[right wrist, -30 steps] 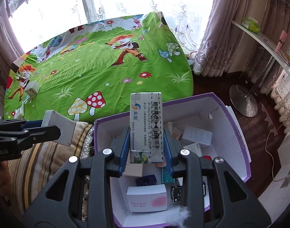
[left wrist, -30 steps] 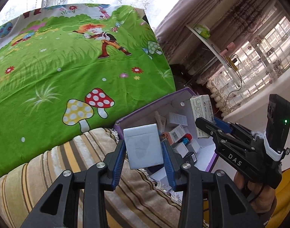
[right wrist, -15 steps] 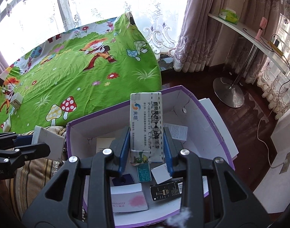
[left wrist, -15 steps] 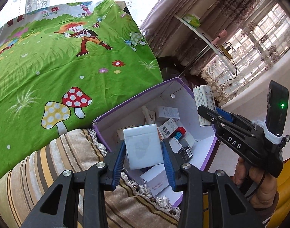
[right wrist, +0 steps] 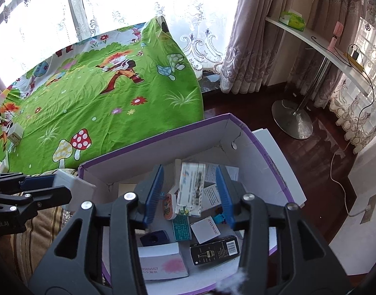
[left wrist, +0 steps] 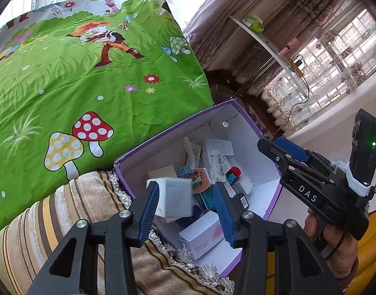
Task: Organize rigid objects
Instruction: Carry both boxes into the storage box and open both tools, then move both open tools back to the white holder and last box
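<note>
My left tongs (left wrist: pixel 186 202) stand spread over the near-left corner of the purple box (left wrist: pixel 247 120). A white carton (left wrist: pixel 174 195) sits blurred between the blue pads, touching the left pad (left wrist: pixel 148 211) and clear of the right one, so I judge it released and dropping. My right tongs (right wrist: pixel 189 193) are spread as well, over the middle of the box; the printed medicine carton (right wrist: pixel 191 188) hangs blurred in the gap, touching neither pad as far as I can tell, falling toward the pile.

Below lie the things already stowed: a black carton (right wrist: pixel 215 249) at lower right of the right view, a white carton with a pink mark (right wrist: pixel 162 265) at lower centre, a teal pack (right wrist: pixel 181 228), a small dark blue item (right wrist: pixel 154 237), and an orange-labelled piece (right wrist: pixel 169 205).

To do this step well, I hold both tongs level and steady above the opening until each carton clears the pads, especially the left pad the white carton rubs. That carton is close to the box's left wall, beside the striped cushion (left wrist: pixel 65 211); I judge it could tip out onto the cushion, so I favour the box's inside. Then I lift straight up, not sideways, to avoid snagging the rim.

The green sheet (left wrist: pixel 89 73) fills the upper left of both views.
</note>
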The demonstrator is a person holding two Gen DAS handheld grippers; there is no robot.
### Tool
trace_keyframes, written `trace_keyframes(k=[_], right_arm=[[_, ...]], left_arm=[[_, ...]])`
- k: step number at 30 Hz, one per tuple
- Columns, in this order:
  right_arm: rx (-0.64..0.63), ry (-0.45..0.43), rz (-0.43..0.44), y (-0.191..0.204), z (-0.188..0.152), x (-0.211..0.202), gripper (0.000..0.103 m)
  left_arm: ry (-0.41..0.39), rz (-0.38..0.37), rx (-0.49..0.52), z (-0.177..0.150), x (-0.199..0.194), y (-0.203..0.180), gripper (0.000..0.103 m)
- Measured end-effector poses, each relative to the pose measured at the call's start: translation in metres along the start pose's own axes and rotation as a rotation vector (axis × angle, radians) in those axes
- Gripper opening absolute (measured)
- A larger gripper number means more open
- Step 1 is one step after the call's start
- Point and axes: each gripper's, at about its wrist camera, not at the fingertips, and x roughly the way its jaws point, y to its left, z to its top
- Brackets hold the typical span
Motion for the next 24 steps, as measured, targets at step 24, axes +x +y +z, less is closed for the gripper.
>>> trace_keyframes(k=[24], right_arm=[[-0.091,-0.038,0.116,0.069,0.014,-0.024,0.067]], left_arm=[[-0.122,0.060,-0.097,-0.008,-0.060,0.064,0.050]])
